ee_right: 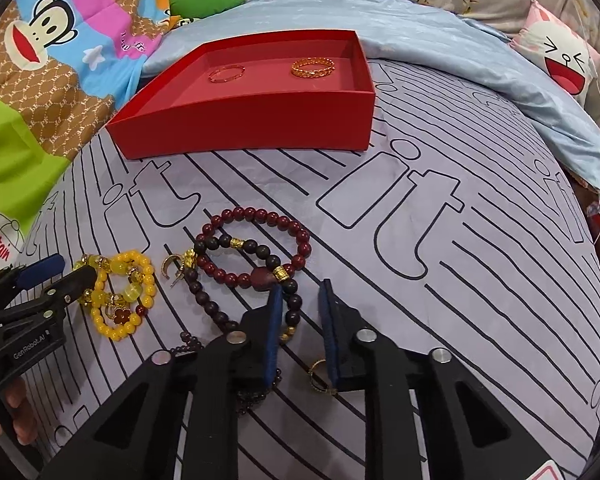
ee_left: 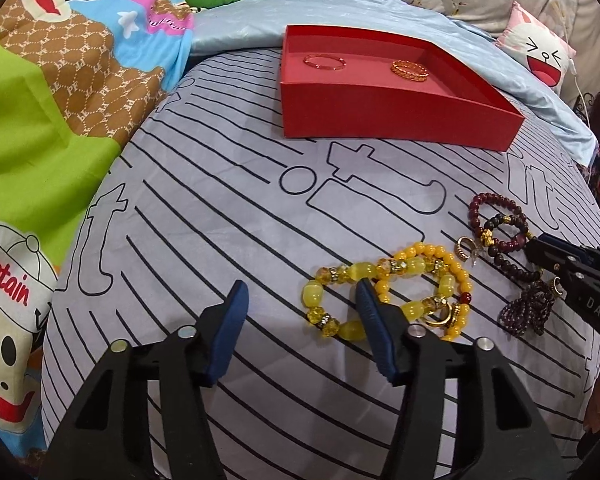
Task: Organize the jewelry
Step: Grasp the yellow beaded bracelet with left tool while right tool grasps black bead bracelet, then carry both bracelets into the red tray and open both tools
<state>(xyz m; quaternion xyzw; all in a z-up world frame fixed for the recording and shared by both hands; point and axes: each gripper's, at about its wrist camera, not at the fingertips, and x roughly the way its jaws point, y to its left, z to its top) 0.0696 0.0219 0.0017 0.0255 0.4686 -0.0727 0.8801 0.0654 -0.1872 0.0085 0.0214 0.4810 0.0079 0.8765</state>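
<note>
The red box (ee_left: 396,116) stood at the far edge of the striped sheet (ee_left: 220,240), with two gold bangles (ee_right: 313,67) already inside. The left gripper (ee_left: 302,320) was wide open and empty, its right finger beside the yellow bead bracelets (ee_left: 412,280). The right gripper (ee_right: 300,320) was half open, holding nothing, over the dark bead bracelet (ee_right: 256,246). I think each gripper should close on one strand only, so the tangled pieces do not follow.

Both wrist cameras look down and forward from close above the bed (ee_left: 220,200). They share the red box (ee_left: 380,116) at 12 o'clock; each shows the other's tongs at its edge.
</note>
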